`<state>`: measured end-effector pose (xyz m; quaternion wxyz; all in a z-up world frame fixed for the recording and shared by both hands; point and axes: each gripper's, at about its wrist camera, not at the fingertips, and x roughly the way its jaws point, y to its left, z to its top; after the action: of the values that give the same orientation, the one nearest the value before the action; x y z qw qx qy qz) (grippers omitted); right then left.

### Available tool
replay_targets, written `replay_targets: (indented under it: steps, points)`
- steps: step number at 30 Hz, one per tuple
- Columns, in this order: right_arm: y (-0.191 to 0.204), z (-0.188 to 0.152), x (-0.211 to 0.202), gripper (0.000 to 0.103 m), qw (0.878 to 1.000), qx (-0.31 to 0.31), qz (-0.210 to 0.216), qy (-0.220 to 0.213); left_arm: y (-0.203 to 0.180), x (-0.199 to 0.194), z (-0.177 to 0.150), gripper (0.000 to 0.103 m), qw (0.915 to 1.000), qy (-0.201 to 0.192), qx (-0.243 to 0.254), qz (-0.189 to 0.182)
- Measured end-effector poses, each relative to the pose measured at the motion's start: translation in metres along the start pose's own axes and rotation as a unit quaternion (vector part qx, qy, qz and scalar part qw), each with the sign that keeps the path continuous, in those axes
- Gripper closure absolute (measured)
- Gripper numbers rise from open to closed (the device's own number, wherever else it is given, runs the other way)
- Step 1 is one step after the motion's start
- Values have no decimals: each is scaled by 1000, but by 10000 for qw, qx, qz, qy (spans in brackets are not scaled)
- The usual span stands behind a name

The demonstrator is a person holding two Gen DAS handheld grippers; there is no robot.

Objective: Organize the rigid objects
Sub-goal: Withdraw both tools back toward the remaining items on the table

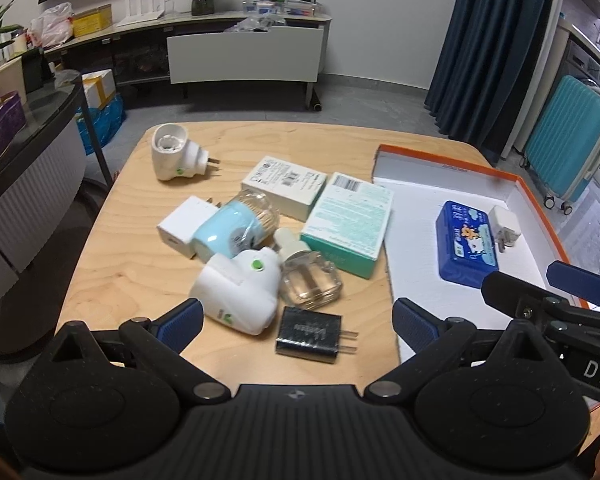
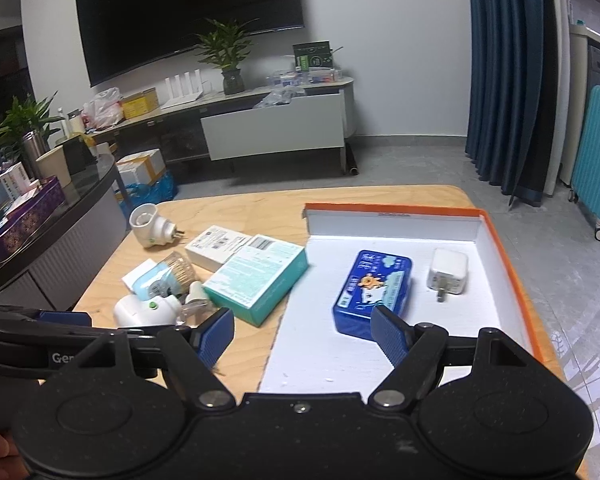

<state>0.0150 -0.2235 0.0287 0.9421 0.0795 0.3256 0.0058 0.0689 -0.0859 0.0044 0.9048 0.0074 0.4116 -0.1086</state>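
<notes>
A wooden table [image 1: 112,256] holds a pile: a white plug-in diffuser [image 1: 236,290], a black charger [image 1: 310,335], a clear glass bottle [image 1: 306,276], a light-blue device [image 1: 230,230], a white adapter [image 1: 182,226], a teal box [image 1: 350,224], a white box [image 1: 286,184] and a second white diffuser [image 1: 172,156]. An orange-rimmed white tray [image 2: 512,264] holds a blue tin [image 2: 374,292] and a white charger [image 2: 448,274]. My left gripper [image 1: 296,320] is open above the pile's near side. My right gripper [image 2: 302,338] is open over the tray's near left part.
A TV cabinet [image 2: 276,128] with a plant [image 2: 228,56] stands at the far wall. A dark counter [image 2: 40,224] with a purple box is left of the table. A teal suitcase [image 1: 568,144] and blue curtains [image 2: 508,76] are on the right.
</notes>
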Motion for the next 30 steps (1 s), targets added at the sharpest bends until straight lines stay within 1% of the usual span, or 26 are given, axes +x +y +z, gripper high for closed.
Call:
replay_targets:
  steps: [7,14,21,24,27,30]
  points:
    - [18,-3,5,14,9997,-131,192,80,19,-2,-7,0,9999,15,-98,73]
    - [31,-8,10,14,9988,-249,379,159,40,-3,-16,0,9995,14,-323,-21]
    - [31,-16,14,14,9983,-279,441,265,66,14,-23,0,9977,183,-610,237]
    - [29,-18,15,14,9982,-245,451,299,73,21,-23,0,9968,212,-723,273]
    - [27,-19,17,14,9982,-212,456,318,71,28,-19,0,9978,164,-619,196]
    - [25,-20,18,14,9983,-177,447,328,64,40,-13,0,9991,91,-379,188]
